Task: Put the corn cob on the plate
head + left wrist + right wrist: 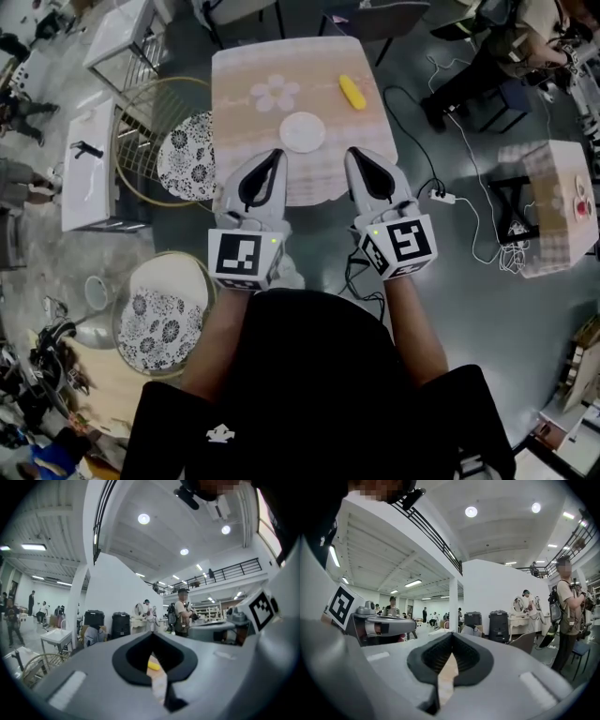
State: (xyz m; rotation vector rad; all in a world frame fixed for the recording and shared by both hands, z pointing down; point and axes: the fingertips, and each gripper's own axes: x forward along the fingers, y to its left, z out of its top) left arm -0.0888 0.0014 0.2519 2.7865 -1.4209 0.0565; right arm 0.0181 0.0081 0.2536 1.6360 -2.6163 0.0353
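Note:
A yellow corn cob [352, 91] lies on the far right part of a small table [244, 80] with a pink flowered cloth. A round white plate [303, 132] sits near the table's middle, closer to me and empty. My left gripper [276, 156] and right gripper [353, 155] are held level side by side over the table's near edge, both with jaws together and nothing in them. In the left gripper view the corn cob [153, 666] shows as a yellow spot through the hollow behind the left gripper's [152, 637] closed tips. The right gripper [451, 637] shows only cloth there.
Two round wire chairs with flowered cushions [186, 155] [159, 319] stand at the left, beside a white side table [89, 164]. A power strip [441, 197] and cables lie on the floor at the right, near another small table [560, 206]. People stand farther off.

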